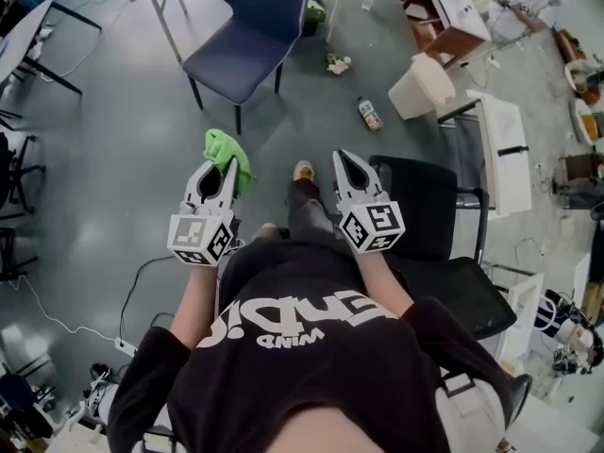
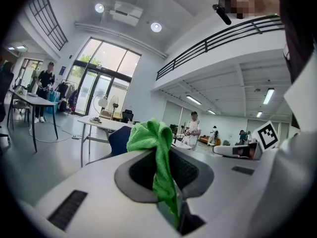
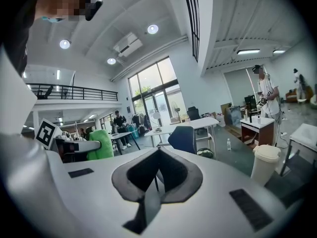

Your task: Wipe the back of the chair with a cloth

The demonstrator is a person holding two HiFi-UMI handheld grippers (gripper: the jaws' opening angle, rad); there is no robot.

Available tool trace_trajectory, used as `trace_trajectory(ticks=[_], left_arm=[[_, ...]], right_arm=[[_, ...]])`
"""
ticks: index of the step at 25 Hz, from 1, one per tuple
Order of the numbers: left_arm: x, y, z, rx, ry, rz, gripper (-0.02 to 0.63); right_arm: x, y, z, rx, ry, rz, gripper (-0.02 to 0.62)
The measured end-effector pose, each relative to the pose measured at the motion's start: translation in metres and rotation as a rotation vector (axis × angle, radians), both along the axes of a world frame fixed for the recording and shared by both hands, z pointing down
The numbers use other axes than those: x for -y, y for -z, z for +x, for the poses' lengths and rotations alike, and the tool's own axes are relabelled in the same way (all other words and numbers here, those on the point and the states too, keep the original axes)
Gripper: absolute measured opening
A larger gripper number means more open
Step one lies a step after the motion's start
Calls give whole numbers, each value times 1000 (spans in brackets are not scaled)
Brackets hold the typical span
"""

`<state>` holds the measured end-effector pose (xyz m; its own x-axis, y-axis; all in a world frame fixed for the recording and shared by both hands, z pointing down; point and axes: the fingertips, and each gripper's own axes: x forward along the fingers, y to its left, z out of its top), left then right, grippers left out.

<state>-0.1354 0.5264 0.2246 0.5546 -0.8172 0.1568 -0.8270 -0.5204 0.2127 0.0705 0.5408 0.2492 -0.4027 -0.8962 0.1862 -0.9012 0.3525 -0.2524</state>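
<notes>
1. The green cloth (image 2: 157, 152) looked soft, light and limp; a pinch on a gathered fold should hold it, leaving a loose bunch free for wiping
2. The left gripper (image 1: 226, 170) was closed on that cloth, which stuck out past its tips, well short of the blue chair (image 1: 250, 26)
3. The right gripper (image 1: 347, 166) had its jaws together on nothing
4. Both grippers were side by side, roughly level, pointing toward the blue chair, neither touching it
</notes>
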Motion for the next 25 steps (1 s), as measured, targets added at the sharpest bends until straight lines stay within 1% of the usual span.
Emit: trace_trajectory(ticks=[5, 10, 17, 25], left_arm=[[27, -7, 0, -7, -3, -8, 58], [67, -10, 1, -6, -2, -16, 58], [149, -4, 12, 2, 26, -27, 58], [246, 13, 34, -12, 71, -1, 58]], right_arm=[[29, -4, 2, 3, -4, 10, -3], [72, -9, 6, 12, -7, 6, -3], [163, -5, 17, 28, 21, -4, -3], [270, 10, 35, 41, 91, 15, -3]])
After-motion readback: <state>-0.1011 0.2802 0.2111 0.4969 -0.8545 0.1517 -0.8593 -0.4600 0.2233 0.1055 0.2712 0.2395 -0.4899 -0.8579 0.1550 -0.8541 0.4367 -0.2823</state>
